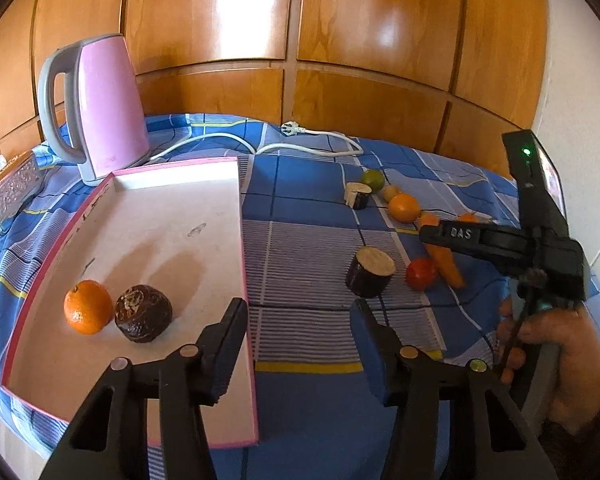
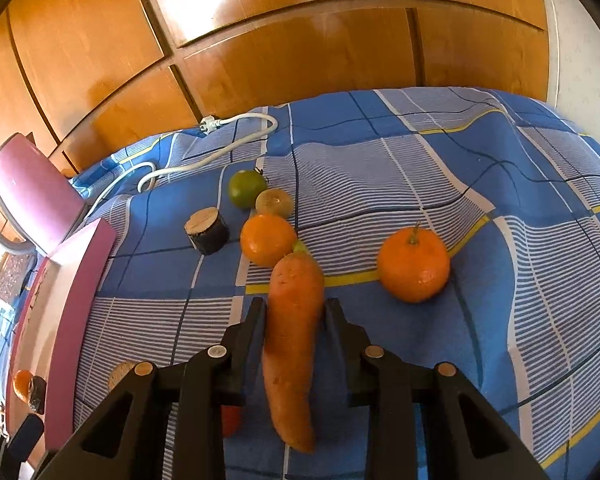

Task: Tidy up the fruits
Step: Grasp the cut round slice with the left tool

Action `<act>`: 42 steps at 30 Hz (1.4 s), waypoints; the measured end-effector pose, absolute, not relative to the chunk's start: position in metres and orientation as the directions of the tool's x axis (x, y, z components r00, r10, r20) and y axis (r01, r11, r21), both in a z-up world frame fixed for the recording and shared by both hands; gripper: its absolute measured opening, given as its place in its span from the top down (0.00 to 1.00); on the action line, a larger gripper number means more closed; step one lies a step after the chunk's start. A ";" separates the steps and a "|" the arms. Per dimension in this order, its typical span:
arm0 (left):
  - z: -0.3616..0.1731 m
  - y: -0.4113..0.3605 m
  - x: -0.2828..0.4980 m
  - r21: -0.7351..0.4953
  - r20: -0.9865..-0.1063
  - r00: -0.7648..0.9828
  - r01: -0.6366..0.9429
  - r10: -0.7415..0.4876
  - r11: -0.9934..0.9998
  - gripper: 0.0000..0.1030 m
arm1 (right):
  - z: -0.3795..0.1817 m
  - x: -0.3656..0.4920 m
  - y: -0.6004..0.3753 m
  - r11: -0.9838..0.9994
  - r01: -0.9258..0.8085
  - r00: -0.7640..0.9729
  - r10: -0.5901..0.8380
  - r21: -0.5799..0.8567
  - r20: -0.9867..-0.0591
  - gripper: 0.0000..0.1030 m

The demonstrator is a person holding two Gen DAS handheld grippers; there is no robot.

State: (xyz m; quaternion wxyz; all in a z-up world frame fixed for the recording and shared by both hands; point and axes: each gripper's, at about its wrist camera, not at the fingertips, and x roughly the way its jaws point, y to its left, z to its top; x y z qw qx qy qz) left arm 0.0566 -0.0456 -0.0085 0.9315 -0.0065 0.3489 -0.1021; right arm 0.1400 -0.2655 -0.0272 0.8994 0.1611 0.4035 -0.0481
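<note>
Right gripper [image 2: 295, 312] clamps long orange carrot [image 2: 294, 344] mid-length, apparently for transfer.
Left gripper [image 1: 300, 320], jaws apart and empty, waits beside pink-rimmed white tray [image 1: 242, 216] holding 2 fruits.

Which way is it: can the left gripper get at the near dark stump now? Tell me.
Probably yes. The left gripper is empty, jaws apart, and the stump stands just ahead of it on bare cloth. The tomato and the right gripper, shut on the carrot, sit off to the side.
</note>
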 end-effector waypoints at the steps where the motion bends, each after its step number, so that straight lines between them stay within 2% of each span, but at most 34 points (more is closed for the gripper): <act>1: -0.008 -0.046 0.059 -0.094 -0.647 0.734 0.193 -0.207 0.977 0.57 | -0.027 0.140 -0.265 0.945 0.215 0.669 0.042 0.248 -0.742 0.71; 2: -0.007 -0.048 0.062 -0.102 -0.651 0.726 0.204 -0.221 0.974 0.60 | -0.027 0.140 -0.265 0.945 0.214 0.669 0.041 0.245 -0.742 0.71; 13: -0.013 -0.096 0.091 -0.067 -0.683 0.666 0.353 -0.301 0.933 0.60 | -0.028 0.140 -0.268 0.939 0.212 0.671 0.060 0.269 -0.739 0.71; 17: -0.022 -0.107 0.104 -0.068 -0.704 0.639 0.372 -0.308 0.926 0.49 | -0.029 0.141 -0.269 0.937 0.211 0.670 0.070 0.280 -0.739 0.71; 22: -0.036 -0.112 0.120 -0.058 -0.727 0.624 0.360 -0.287 0.931 0.48 | -0.032 0.142 -0.270 0.935 0.204 0.661 0.086 0.289 -0.745 0.71; 25: -0.043 -0.105 0.128 -0.096 -0.728 0.621 0.328 -0.291 0.940 0.55 | -0.033 0.142 -0.270 0.936 0.202 0.659 0.088 0.288 -0.747 0.71; 26: -0.043 -0.103 0.129 -0.108 -0.724 0.624 0.320 -0.295 0.941 0.65 | -0.033 0.142 -0.270 0.935 0.201 0.658 0.091 0.291 -0.747 0.70; 33: -0.047 -0.102 0.131 -0.107 -0.724 0.627 0.307 -0.285 0.946 0.64 | -0.035 0.142 -0.270 0.929 0.211 0.665 0.091 0.304 -0.742 0.70; 34: -0.048 -0.103 0.132 -0.107 -0.726 0.625 0.310 -0.287 0.945 0.63 | -0.036 0.142 -0.270 0.930 0.211 0.665 0.089 0.301 -0.742 0.70; 35: -0.048 -0.104 0.131 -0.107 -0.725 0.624 0.316 -0.292 0.943 0.57 | -0.036 0.142 -0.270 0.931 0.211 0.664 0.087 0.298 -0.742 0.70; 37: -0.048 -0.106 0.130 -0.099 -0.720 0.626 0.335 -0.299 0.937 0.54 | -0.035 0.142 -0.268 0.934 0.213 0.662 0.077 0.286 -0.746 0.70; 39: -0.048 -0.105 0.128 -0.093 -0.715 0.635 0.329 -0.293 0.940 0.57 | -0.035 0.142 -0.267 0.937 0.210 0.662 0.073 0.279 -0.746 0.71; 40: -0.048 -0.103 0.128 -0.093 -0.712 0.642 0.315 -0.284 0.944 0.65 | -0.034 0.142 -0.267 0.938 0.209 0.662 0.073 0.277 -0.746 0.70; 42: -0.047 -0.100 0.127 -0.108 -0.708 0.643 0.309 -0.291 0.945 0.65 | -0.035 0.143 -0.268 0.938 0.207 0.664 0.074 0.279 -0.744 0.70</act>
